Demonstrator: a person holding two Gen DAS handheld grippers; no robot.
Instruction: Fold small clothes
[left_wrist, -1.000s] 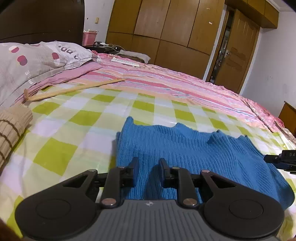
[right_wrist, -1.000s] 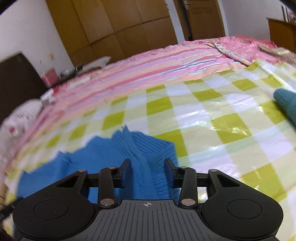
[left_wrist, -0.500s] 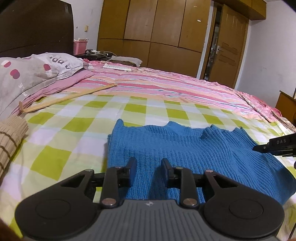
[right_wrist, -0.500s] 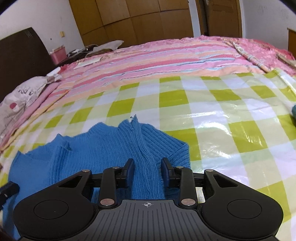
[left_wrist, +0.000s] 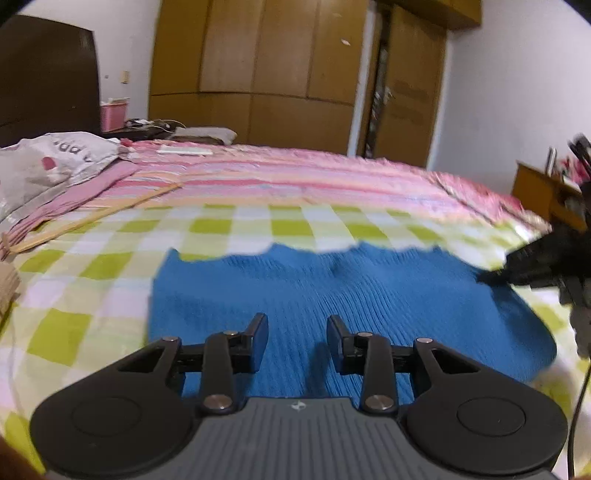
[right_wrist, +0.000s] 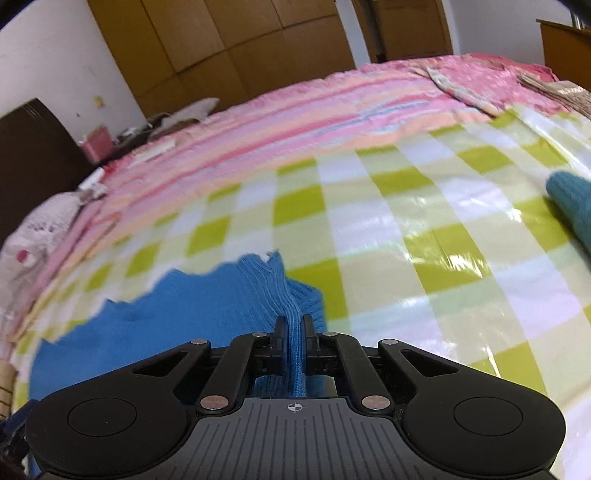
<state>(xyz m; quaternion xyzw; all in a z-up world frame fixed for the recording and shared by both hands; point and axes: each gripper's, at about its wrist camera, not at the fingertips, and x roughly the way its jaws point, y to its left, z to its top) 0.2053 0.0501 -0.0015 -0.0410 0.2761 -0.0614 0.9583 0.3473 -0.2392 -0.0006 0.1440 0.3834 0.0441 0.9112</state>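
A small blue knitted sweater (left_wrist: 332, 291) lies spread on the green-and-white checked sheet (left_wrist: 92, 266) of the bed. My left gripper (left_wrist: 297, 325) hovers over the sweater's near part, its jaws opening, with only flat cloth below the gap and nothing pinched. In the right wrist view the same blue sweater (right_wrist: 207, 302) shows a raised ridge of knit. My right gripper (right_wrist: 294, 325) is shut on that ridge at the sweater's right edge. The right gripper also appears as a dark blurred shape (left_wrist: 532, 266) at the sweater's far right corner.
A teal knitted garment (right_wrist: 570, 199) lies at the right. Pillows (left_wrist: 48, 166) and a long wooden stick (left_wrist: 92, 218) sit at the left. Pink striped bedding (left_wrist: 295, 181) covers the far half. A wooden wardrobe (left_wrist: 258, 74) stands behind, a wooden cabinet (left_wrist: 543, 192) at the right.
The right gripper's jaws closed onto a fold of the blue sweater. The left gripper's jaws widened and it shifted right over the sweater, the view levelling out.
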